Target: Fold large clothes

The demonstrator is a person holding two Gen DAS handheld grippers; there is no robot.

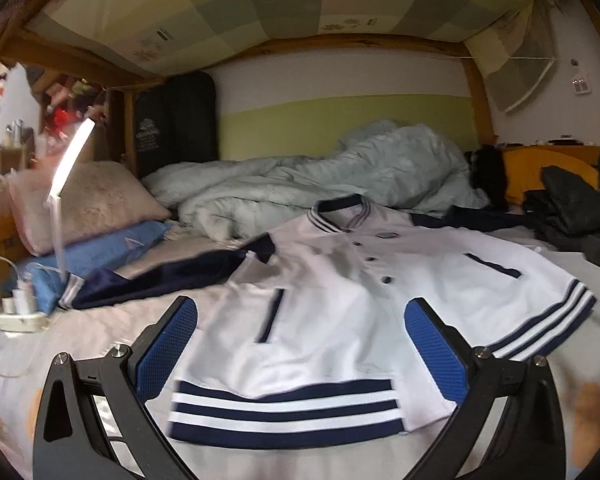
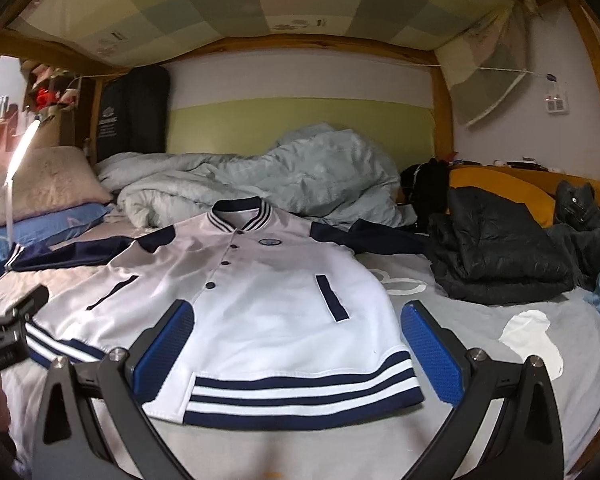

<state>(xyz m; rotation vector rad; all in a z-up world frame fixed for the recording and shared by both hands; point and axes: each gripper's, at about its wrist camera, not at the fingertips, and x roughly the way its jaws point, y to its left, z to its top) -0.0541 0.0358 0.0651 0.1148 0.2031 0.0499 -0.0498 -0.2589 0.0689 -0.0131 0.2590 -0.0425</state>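
White jacket [image 2: 260, 300] flat on bed [image 2: 480, 344], navy sleeves spread, buttoned.

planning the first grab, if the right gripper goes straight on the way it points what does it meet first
Most likely the striped hem of the white varsity jacket; the open right gripper hovers just short of it, though depth is hard to judge.

The white varsity jacket [image 2: 260, 300] lies flat with bare sheet [image 2: 480, 360] open beside its hem. A heap of dark clothes [image 2: 496, 252] crowds its right sleeve, a rumpled duvet [image 2: 260, 176] lies just behind its collar, and a lit lamp [image 1: 70, 160] stands by its left cuff.
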